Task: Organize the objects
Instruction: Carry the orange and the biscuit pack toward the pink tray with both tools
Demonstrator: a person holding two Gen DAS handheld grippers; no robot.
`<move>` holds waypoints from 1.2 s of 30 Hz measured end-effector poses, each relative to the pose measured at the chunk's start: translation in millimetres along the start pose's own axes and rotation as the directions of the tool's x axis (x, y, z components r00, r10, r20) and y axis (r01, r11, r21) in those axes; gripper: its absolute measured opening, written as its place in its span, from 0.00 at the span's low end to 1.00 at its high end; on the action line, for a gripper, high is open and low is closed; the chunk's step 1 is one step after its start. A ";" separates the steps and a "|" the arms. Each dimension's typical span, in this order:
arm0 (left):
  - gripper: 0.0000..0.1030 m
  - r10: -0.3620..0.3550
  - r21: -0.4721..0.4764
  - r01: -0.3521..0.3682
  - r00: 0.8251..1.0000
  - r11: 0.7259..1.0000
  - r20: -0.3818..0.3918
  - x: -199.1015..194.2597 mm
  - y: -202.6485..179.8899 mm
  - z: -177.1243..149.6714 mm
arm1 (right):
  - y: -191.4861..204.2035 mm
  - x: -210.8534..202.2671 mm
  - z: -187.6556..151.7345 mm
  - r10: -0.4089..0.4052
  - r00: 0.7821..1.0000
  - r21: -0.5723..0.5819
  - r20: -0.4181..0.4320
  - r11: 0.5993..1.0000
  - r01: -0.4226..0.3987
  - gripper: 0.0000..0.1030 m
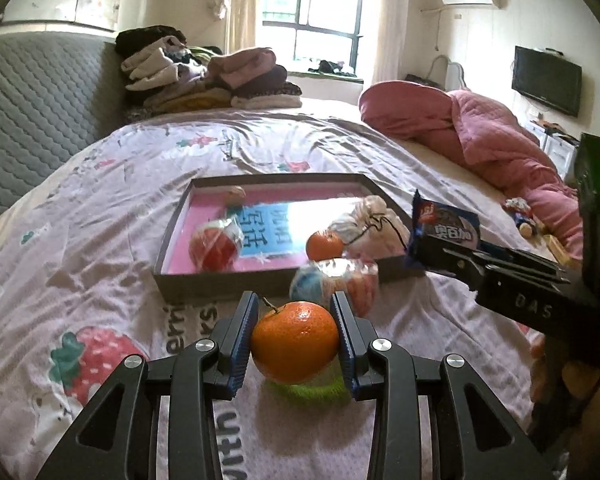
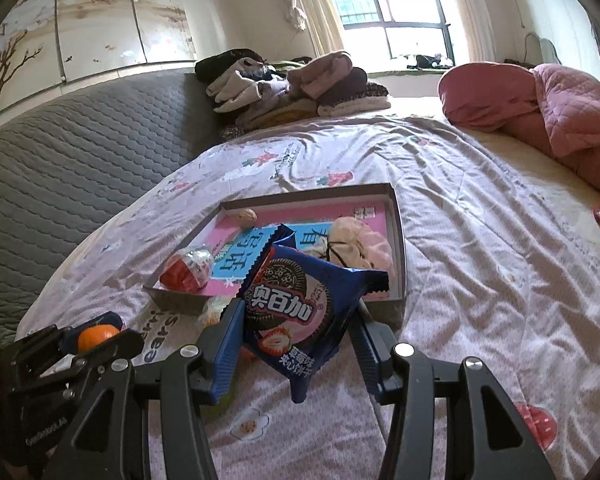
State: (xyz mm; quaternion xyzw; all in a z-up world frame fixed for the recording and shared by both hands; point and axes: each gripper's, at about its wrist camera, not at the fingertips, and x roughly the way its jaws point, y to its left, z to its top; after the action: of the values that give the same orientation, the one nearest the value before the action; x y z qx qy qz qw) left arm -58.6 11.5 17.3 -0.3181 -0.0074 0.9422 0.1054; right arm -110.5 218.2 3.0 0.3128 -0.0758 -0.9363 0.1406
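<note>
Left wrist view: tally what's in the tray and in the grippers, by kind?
Oranges: 2, one in the left gripper, one in the tray
Wrapped balls: 1
Nuts: 1
Pouches: 1
Cookie packs: 1, in the right gripper
Total: 6

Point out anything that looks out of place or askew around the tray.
One wrapped snack bundle lies on the bedsheet against the tray's near wall, not inside like the other orange and red-wrapped snack. The tray sits skewed on rumpled sheet. Both grippers are loaded: left gripper clamps an orange, right gripper a cookie packet.
</note>
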 end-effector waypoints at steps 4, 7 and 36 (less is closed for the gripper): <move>0.37 -0.001 -0.007 0.001 1.000 1.000 0.010 4.0 2.7 4.6 | 0.9 -0.5 4.1 -0.003 1.000 -0.008 0.018 1.000 0.003 0.50; 0.37 -0.002 -0.013 0.002 1.000 1.000 0.018 6.7 4.9 8.4 | 0.6 0.0 7.7 -0.003 0.999 -0.009 0.033 1.000 0.004 0.50; 0.37 0.018 0.002 -0.018 0.998 1.000 0.055 14.2 -2.0 66.2 | 3.8 -4.3 61.9 -0.049 0.995 -0.090 0.088 0.994 0.057 0.50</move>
State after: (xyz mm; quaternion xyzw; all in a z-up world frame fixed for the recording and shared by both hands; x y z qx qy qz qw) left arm -109.0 19.9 61.7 -0.2919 -0.0063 0.9515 0.0972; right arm -144.0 219.3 55.3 0.2673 -0.0299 -0.9548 0.1265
